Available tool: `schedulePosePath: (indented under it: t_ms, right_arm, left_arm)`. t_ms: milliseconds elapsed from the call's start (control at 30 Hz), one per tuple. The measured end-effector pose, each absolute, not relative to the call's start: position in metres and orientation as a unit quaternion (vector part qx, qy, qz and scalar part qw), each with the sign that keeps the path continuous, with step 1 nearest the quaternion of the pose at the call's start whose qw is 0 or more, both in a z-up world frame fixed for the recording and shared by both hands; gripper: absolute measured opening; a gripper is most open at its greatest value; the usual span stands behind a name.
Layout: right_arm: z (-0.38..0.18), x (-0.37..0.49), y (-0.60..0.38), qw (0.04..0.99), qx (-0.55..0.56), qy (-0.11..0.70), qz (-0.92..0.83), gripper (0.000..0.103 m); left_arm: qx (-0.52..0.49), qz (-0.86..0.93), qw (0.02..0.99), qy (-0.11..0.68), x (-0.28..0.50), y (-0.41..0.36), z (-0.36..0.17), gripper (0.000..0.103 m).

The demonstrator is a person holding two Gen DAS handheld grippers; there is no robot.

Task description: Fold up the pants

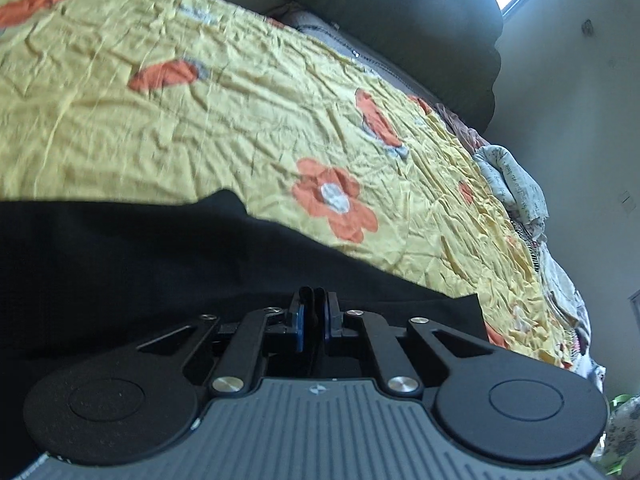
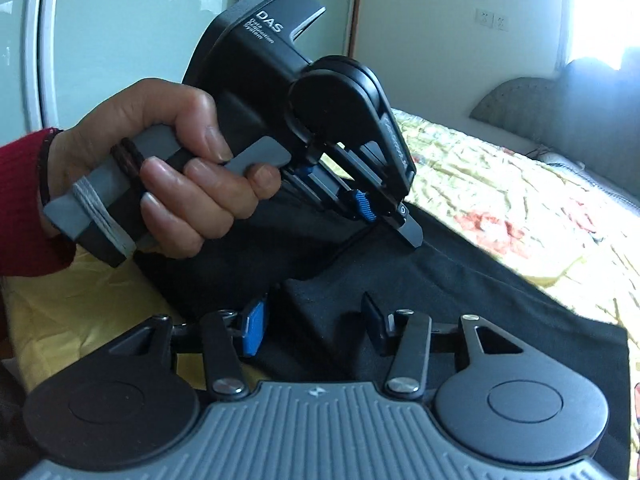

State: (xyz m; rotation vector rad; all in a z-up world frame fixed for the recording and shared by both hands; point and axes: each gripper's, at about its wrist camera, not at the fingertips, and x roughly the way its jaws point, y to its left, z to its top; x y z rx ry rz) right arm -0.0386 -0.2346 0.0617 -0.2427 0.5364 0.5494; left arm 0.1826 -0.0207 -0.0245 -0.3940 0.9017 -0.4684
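Hovering low over the pants [image 2: 460, 300], my right gripper [image 2: 316, 328] has its fingers spread apart, blue pad on one side, nothing between them, black fabric lying flat just beyond the tips. Just past that, my left hand [image 2: 168, 168] grips the handle of my left gripper [image 2: 410, 236], which is angled down with its tip touching the cloth at a crease. From the left wrist view, the left gripper [image 1: 314, 300] has its fingers pressed together, and dark fabric lies right at the tips; whether a fold is pinched between them I cannot tell. The pants [image 1: 140, 264] lie spread on the yellow bedspread [image 1: 200, 120] with orange flowers. Farther off, a dark headboard [image 2: 568, 108] stands against the wall.
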Motion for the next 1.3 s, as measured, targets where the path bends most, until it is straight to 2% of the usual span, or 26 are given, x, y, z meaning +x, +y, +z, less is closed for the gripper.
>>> schedulePosePath:
  t_ms: [233, 267, 300, 533, 633, 733, 867, 967, 1033, 1300]
  right_arm:
    - [0.067, -0.049, -0.218, 0.918, -0.125, 0.262, 0.272, 0.050]
    - [0.072, -0.055, -0.219, 0.920, -0.116, 0.256, 0.274, 0.050]
    - [0.079, -0.058, -0.222, 0.922, -0.102, 0.252, 0.278, 0.050]
    - [0.110, -0.063, -0.255, 0.952, -0.001, 0.213, 0.220, 0.050]
    - [0.098, -0.046, -0.256, 0.952, -0.008, 0.254, 0.173, 0.050]
    - [0.076, -0.037, -0.249, 0.938, -0.023, 0.308, 0.158, 0.050]
    - [0.070, -0.047, -0.240, 0.944, -0.027, 0.294, 0.147, 0.050]
    - [0.072, -0.054, -0.249, 0.945, -0.039, 0.291, 0.142, 0.054]
    - [0.065, -0.042, -0.249, 0.937, -0.056, 0.313, 0.145, 0.054]
    - [0.072, -0.035, -0.233, 0.946, -0.049, 0.280, 0.158, 0.054]
  left_arm:
    - [-0.140, -0.206, 0.871, 0.423, 0.183, -0.031, -0.031, 0.008]
    - [-0.134, -0.205, 0.874, 0.419, 0.182, -0.031, -0.030, 0.020]
    - [-0.127, -0.202, 0.877, 0.416, 0.180, -0.032, -0.028, 0.025]
    - [-0.101, -0.176, 0.895, 0.398, 0.172, -0.027, -0.018, 0.035]
    - [-0.091, -0.162, 0.900, 0.395, 0.169, -0.025, -0.016, 0.041]
    - [-0.074, -0.143, 0.907, 0.388, 0.167, -0.024, -0.014, 0.050]
    - [-0.055, -0.123, 0.915, 0.380, 0.164, -0.020, -0.011, 0.057]
    - [-0.056, -0.116, 0.915, 0.382, 0.163, -0.016, -0.011, 0.059]
    - [-0.053, -0.109, 0.915, 0.385, 0.161, -0.013, -0.012, 0.060]
    - [-0.053, -0.086, 0.919, 0.382, 0.151, 0.006, -0.009, 0.064]
